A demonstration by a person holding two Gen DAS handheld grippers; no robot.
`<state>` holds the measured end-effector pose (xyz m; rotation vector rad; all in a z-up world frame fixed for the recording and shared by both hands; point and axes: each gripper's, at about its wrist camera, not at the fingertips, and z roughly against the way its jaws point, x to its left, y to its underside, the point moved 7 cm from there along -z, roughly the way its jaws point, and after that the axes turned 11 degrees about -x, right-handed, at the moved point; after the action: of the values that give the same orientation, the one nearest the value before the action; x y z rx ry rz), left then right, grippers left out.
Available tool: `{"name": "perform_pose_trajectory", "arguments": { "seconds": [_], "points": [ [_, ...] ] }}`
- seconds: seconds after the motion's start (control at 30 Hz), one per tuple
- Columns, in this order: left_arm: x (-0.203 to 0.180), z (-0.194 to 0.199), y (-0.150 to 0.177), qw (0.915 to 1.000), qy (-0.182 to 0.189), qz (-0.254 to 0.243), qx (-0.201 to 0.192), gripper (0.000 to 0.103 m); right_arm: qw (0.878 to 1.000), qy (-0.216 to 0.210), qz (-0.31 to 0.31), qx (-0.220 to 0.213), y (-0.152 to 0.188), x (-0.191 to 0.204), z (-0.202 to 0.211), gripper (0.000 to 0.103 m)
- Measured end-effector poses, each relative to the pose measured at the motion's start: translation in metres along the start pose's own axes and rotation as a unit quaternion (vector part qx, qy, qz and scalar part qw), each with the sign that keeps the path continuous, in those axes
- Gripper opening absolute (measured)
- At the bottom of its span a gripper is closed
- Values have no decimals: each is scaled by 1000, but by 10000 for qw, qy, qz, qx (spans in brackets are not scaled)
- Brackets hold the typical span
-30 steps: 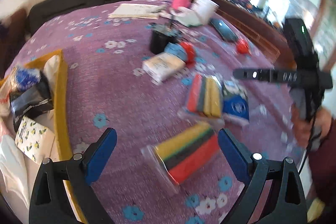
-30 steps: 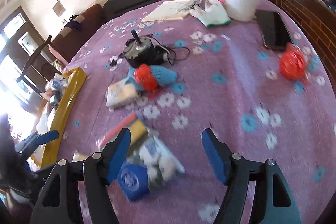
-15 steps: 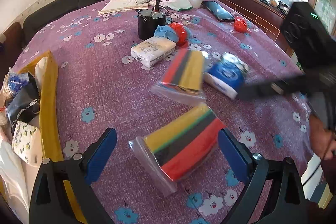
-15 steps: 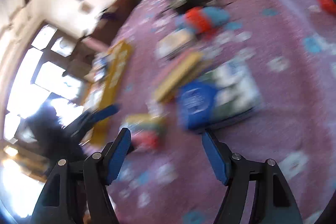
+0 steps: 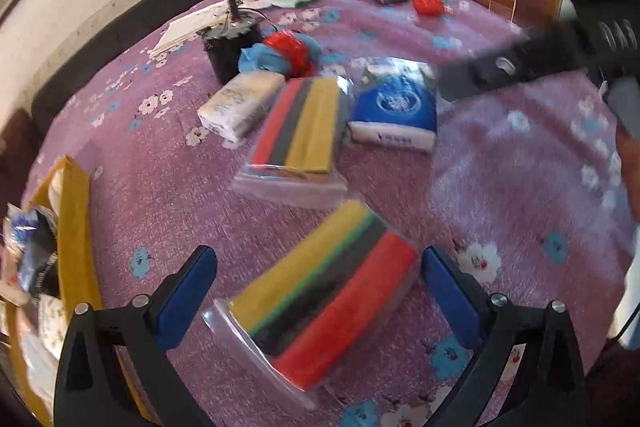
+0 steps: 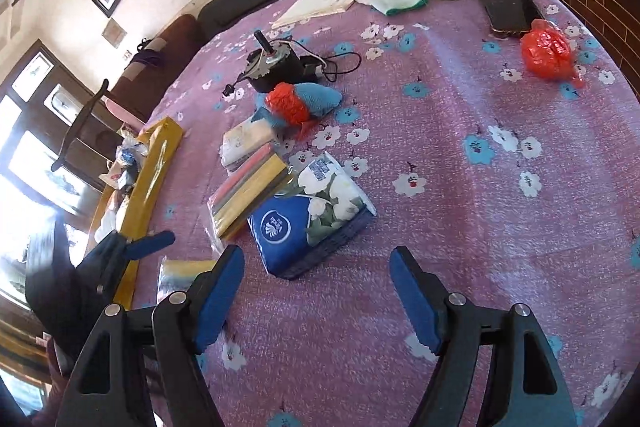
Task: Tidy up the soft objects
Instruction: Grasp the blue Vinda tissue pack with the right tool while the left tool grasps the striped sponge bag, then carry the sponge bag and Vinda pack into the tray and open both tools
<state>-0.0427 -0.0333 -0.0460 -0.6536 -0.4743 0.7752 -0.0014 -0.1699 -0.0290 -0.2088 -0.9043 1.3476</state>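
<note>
Left gripper (image 5: 316,291) jaws wide, straddling sponge pack (image 5: 320,307)

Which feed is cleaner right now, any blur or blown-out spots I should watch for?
Left wrist view: the right gripper is smeared by motion blur, and the near sponge pack between the open left gripper jaws is soft. Right wrist view: sharper; the blue tissue pack reads clearly, but the windows at left are blown out.

Left tongs (image 5: 316,291) and right tongs (image 6: 316,295) gape wide.
</note>
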Motion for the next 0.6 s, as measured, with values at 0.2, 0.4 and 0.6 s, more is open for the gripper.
{"name": "perform_pose_trajectory", "arguments": {
  "seconds": [0.2, 0.4, 0.6],
  "points": [
    [-4, 13, 3, 9995, 127, 293, 23, 44, 9987, 469, 203, 49, -7, 12, -24, 81],
    [8, 32, 7, 9965, 272, 781, -158, 34, 9911, 1157, 650, 44, -9, 19, -45, 81],
    [28, 60, 8, 9899, 318, 1288, -493, 34, 9912, 1003, 858, -28, -10, 18, -28, 51]
  ]
}}
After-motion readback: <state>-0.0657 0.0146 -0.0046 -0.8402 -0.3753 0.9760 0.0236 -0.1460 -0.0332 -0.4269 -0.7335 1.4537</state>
